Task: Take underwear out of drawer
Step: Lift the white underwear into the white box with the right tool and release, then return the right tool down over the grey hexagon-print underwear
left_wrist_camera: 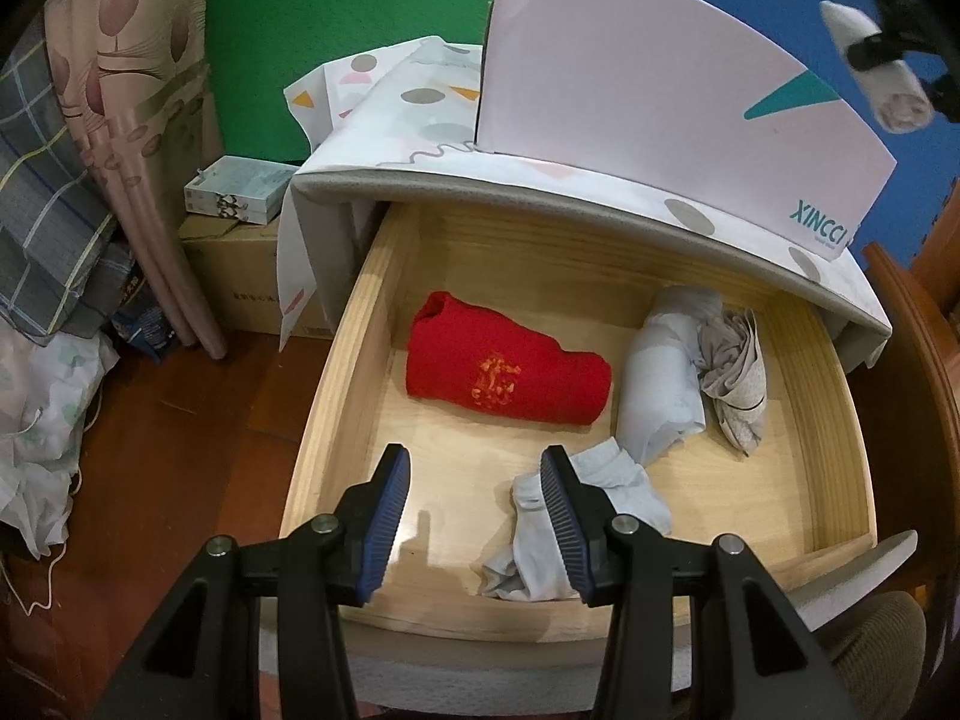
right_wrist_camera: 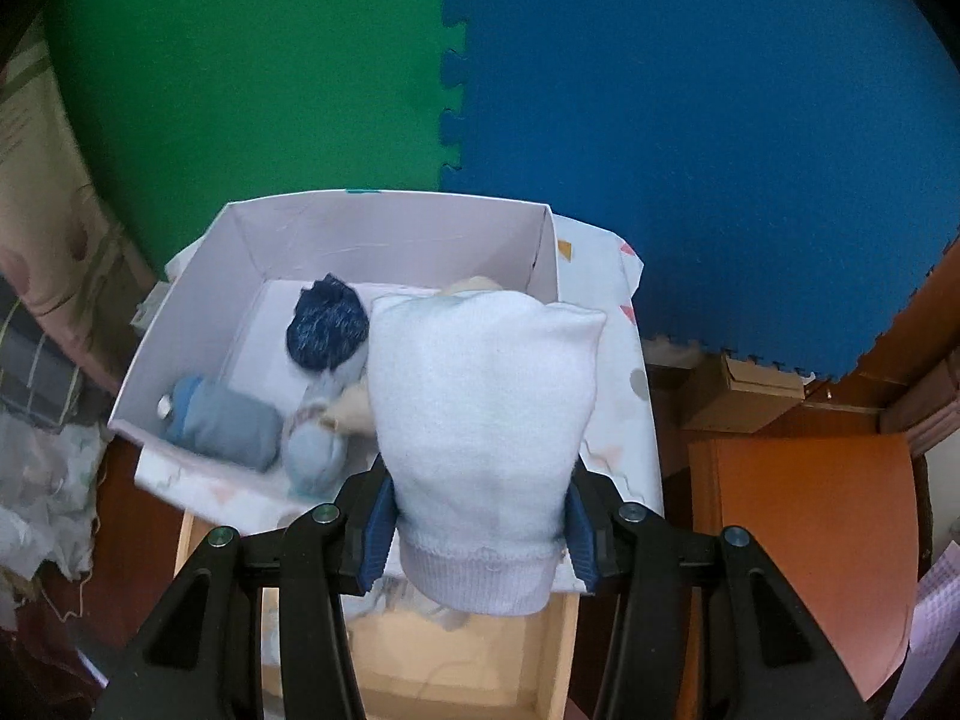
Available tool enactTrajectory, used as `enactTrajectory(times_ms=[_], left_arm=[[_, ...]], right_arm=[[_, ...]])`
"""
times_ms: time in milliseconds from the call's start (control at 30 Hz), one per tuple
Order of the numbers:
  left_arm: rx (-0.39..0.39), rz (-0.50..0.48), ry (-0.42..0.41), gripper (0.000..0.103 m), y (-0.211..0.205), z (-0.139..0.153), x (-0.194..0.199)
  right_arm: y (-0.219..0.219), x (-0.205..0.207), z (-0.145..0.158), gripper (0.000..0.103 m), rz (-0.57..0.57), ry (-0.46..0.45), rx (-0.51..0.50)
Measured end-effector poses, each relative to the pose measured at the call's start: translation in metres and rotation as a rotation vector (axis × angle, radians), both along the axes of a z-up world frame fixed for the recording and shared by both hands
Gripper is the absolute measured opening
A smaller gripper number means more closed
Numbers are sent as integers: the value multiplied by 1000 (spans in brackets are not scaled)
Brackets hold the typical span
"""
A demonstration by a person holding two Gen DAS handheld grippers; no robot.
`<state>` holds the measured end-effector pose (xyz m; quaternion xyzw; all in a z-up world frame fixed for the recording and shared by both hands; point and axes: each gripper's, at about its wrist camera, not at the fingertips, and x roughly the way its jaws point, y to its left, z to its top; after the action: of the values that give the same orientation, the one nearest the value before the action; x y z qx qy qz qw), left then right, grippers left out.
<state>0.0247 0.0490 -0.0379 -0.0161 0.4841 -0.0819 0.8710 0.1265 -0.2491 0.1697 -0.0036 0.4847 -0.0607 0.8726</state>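
- Left gripper (left_wrist_camera: pixel 475 483): jaws wide apart, holding nothing, poised over the open wooden drawer (left_wrist_camera: pixel 336 372).
- Drawer contents: red folded underwear (left_wrist_camera: pixel 510 378) at centre; light blue roll (left_wrist_camera: pixel 660 384) and grey crumpled piece (left_wrist_camera: pixel 735 381) to its right; pale crumpled garment (left_wrist_camera: pixel 612 492) at the front, beside the left gripper's right finger.
- Right gripper (right_wrist_camera: pixel 480 519): clamped on a white rolled underwear (right_wrist_camera: pixel 483 420), held above the white box (right_wrist_camera: pixel 384 228).
- Box holds a dark blue roll (right_wrist_camera: pixel 327 330) and grey-blue rolls (right_wrist_camera: pixel 231 426).

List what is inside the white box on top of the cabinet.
The white box holds a dark blue bundle, a grey-blue roll, a pale blue roll and a beige piece. The white garment in the right hand-held gripper hides its right side.
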Motion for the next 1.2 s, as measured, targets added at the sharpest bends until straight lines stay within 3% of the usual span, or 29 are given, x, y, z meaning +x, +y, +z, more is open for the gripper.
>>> enactTrajectory(times_ms=[267, 567, 800, 967, 1067, 1200], left_arm=[[-16, 10, 4, 46, 4, -1, 2], [-34, 17, 5, 46, 6, -1, 4], [-35, 19, 8, 46, 5, -2, 4], [-42, 13, 9, 46, 3, -1, 3], [-62, 9, 0, 46, 1, 3, 0], [-74, -14, -6, 46, -9, 7, -5]], right_arm=[[-1, 47, -41, 44, -28, 90, 30], [-3, 53, -66, 50, -41, 122, 33], [-5, 28, -35, 55, -18, 51, 56], [2, -15, -16, 56, 32, 11, 89], [9, -47, -19, 62, 71, 9, 100], [16, -81, -52, 63, 106, 73, 95]])
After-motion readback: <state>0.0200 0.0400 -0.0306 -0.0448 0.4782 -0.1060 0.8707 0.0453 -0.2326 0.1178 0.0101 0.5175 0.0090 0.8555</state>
